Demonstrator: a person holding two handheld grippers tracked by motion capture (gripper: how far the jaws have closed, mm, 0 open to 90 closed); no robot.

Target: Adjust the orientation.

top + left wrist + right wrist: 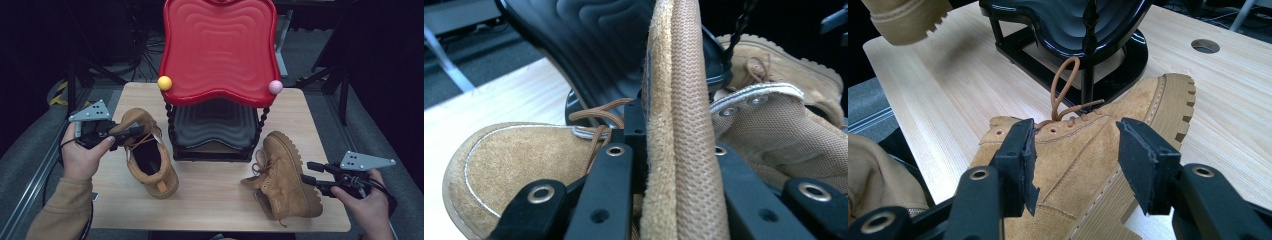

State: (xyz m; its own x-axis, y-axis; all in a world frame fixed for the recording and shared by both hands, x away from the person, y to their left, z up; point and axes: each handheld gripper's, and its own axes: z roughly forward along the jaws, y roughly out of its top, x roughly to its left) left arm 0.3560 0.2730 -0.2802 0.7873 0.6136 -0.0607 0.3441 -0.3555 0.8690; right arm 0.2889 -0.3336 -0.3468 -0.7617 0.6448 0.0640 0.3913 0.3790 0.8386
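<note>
Left gripper [131, 134] clamped on the tongue of the left boot [150, 155] — boot tilted, sole outward, just left of the rack [217, 60]. In the left gripper view the jaws pinch the tongue [679, 130] on both sides. Right gripper [311, 172] jaws apart — beside the sole of the right boot [285, 175], which lies on its side on the table [210, 195] at front right.
</note>
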